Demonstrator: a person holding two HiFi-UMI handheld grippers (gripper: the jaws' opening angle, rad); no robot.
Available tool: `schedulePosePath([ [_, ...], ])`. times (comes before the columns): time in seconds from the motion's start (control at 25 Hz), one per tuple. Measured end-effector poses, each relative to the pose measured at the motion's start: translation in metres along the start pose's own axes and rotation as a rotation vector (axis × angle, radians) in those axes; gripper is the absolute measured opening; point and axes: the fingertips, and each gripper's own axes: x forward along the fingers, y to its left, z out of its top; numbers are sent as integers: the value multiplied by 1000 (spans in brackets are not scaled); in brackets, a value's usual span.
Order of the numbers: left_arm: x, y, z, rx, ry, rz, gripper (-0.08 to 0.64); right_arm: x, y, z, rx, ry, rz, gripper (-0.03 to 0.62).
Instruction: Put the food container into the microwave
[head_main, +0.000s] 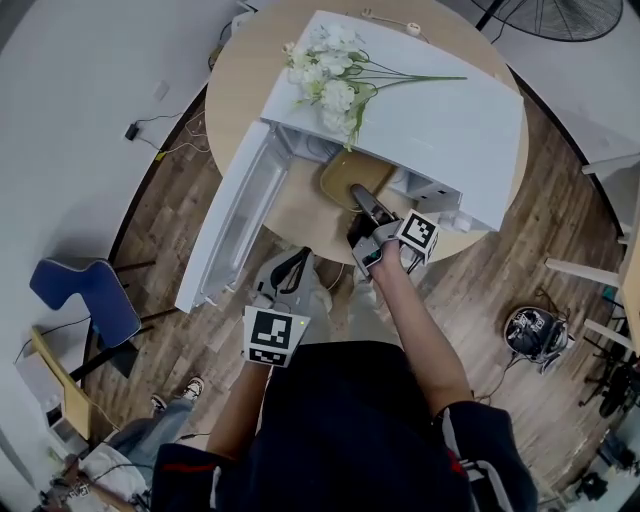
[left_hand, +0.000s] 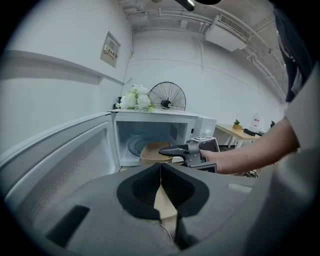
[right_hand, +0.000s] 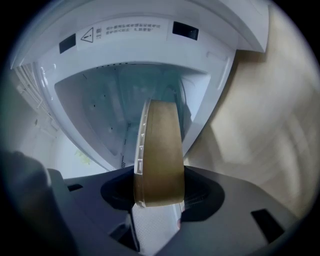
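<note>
Round wooden tabletop (head_main: 240, 70) carries the microwave (head_main: 440, 120), door (head_main: 235, 220) wide open for access. The right gripper (head_main: 358, 195), jaws clamped on the food container (head_main: 343, 172), holds it at the opening. The left gripper (left_hand: 161, 172) hangs back, jaws closed and empty.

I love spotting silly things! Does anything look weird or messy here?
Only the flowers: they lie flat on top of the microwave, with no vase in sight. Nothing is spilled, and the container in the right gripper looks whole.
</note>
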Motion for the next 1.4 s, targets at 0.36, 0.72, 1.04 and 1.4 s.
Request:
schedulePosePath([
  [0.36, 8, 12, -6, -2, 18, -15, 18, 23, -1, 16, 33, -70, 14, 221],
  [0.72, 14, 26, -7, 9, 25, -2, 18, 29, -7, 30, 43, -129, 11, 224],
  [1.04, 14, 25, -9, 0, 28, 2, 18, 26, -8, 32, 26, -148, -5, 232],
  [1.4, 14, 24, -16, 8, 47, -8, 18, 19, -8, 30, -19, -115, 12, 274],
])
